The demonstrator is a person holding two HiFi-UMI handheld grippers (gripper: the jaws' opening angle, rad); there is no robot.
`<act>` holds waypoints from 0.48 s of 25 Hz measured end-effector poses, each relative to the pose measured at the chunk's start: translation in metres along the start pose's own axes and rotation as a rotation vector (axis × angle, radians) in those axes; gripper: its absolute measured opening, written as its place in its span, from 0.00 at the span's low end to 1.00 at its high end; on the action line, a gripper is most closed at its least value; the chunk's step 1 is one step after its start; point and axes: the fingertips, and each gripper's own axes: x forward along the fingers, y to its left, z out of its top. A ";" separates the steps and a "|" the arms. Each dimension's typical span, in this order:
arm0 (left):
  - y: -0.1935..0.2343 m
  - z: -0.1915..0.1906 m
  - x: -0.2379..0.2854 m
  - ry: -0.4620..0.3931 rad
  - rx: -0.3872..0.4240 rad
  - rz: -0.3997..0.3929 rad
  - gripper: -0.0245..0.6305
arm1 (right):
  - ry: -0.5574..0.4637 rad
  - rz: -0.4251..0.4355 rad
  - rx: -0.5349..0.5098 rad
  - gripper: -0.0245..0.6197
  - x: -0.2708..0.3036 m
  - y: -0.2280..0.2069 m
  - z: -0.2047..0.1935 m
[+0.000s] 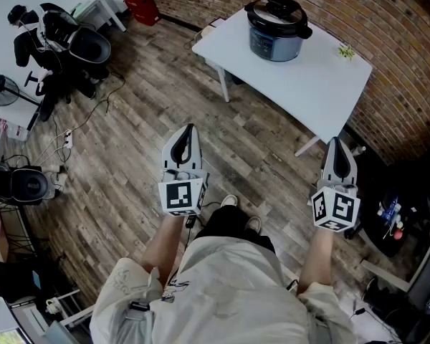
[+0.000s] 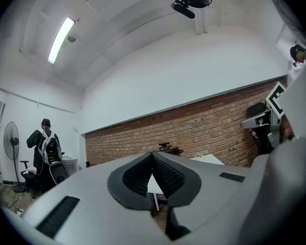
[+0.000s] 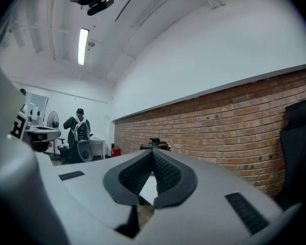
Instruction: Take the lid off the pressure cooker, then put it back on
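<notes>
A dark pressure cooker (image 1: 276,31) with its black lid (image 1: 277,10) on stands on a white table (image 1: 308,84) by the brick wall, far ahead of both grippers. In the left gripper view only the lid's knob (image 2: 166,147) peeps over the jaws; the right gripper view shows the knob (image 3: 154,142) likewise. My left gripper (image 1: 190,129) is held level over the wooden floor, shut and empty. My right gripper (image 1: 336,142) hovers near the table's near corner, shut with nothing between its fingers. Neither touches the cooker.
A small green thing (image 1: 346,51) lies on the table's right end. Black chairs and gear (image 1: 61,45) crowd the left, with a fan (image 1: 0,90) and floor cables (image 1: 64,138). A red object (image 1: 142,6) stands by the wall. A person (image 2: 45,142) stands far left.
</notes>
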 end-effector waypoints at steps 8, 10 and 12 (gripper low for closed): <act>-0.022 0.013 -0.022 -0.011 -0.011 0.048 0.06 | -0.005 0.040 -0.007 0.06 -0.025 -0.012 0.008; -0.025 0.013 -0.025 -0.008 -0.018 0.061 0.06 | -0.006 0.051 0.002 0.06 -0.027 -0.014 0.009; -0.028 0.014 -0.028 -0.002 -0.019 0.065 0.06 | -0.010 0.061 0.012 0.06 -0.026 -0.014 0.010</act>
